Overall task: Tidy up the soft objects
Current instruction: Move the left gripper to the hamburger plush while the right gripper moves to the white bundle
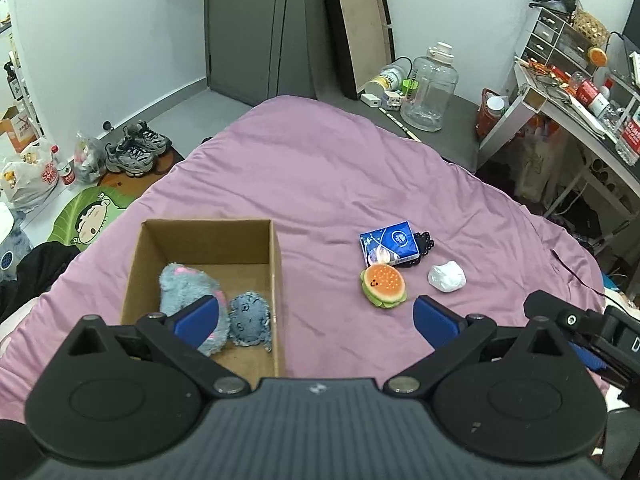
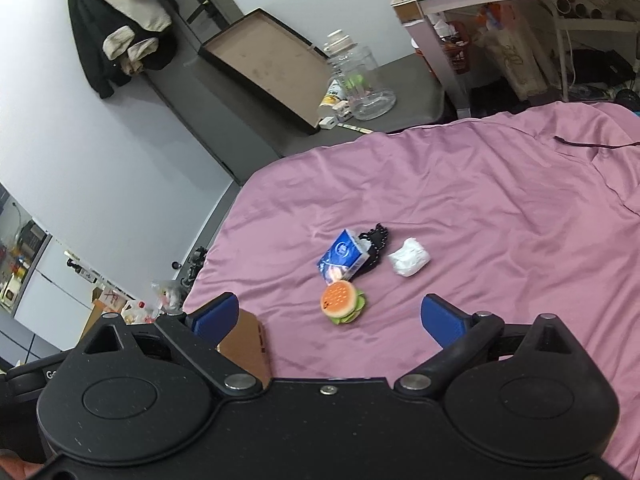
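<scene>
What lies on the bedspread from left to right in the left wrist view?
Cardboard box holding grey plush then denim plush → burger toy → white bundle.

Box: two plush toys; burger toy, tissue pack

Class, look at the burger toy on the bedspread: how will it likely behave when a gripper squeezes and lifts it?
The burger toy looks plush, so it will probably squash between the pads. It seems small and light, likely easy to lift. It lies tilted on the soft bedspread, so a push may flop it over rather than slide it.
</scene>
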`<state>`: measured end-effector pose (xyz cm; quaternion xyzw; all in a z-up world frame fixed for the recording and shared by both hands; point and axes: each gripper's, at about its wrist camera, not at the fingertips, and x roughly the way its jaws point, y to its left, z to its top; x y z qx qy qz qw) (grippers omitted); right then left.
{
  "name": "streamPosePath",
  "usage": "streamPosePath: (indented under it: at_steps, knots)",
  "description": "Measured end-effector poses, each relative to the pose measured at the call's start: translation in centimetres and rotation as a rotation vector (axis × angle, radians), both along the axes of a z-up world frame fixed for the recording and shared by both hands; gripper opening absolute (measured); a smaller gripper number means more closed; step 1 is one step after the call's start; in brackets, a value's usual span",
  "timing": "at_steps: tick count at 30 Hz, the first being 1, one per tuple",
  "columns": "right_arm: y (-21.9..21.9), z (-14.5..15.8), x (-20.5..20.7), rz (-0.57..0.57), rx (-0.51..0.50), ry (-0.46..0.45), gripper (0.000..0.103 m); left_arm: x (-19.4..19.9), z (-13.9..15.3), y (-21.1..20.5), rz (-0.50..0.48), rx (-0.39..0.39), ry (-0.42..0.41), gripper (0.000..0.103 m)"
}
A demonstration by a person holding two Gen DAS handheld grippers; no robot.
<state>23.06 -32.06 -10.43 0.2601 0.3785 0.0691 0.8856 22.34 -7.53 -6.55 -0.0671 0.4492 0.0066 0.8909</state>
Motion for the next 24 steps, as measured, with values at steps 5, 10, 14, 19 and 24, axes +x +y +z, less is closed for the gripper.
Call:
streamPosePath:
  at_steps: [5,10,14,19,24]
  knots:
    - [-1.1,-1.1,0.9,-0.018,0.027,0.013,0.099,0.9,-0.8,-1.7,-0.022,0.026,0.006,0.103]
    - [-2.2,-2.4,2.0,-0.043,0.04,0.025,0.098,2.8,-1.8,-3.4,-0.03,0.04,0.032,0.102]
    - [-3.0,-3.6,3.3,-0.045,0.048,0.035,0.098,3.8,-2.7,-4.5,-0.025,0.032,0.013,0.101]
    - [-4.0,-5.3,5.1,-0.062,0.074,0.045,0.095,5.4,-4.8,-5.7,-0.009,0.027,0.028,0.099]
    - [-4.6,-7.9,7.3,-0.079,0.109,0.114,0.086,7.3,-7.5,-6.5,0.021,0.013,0.078,0.09]
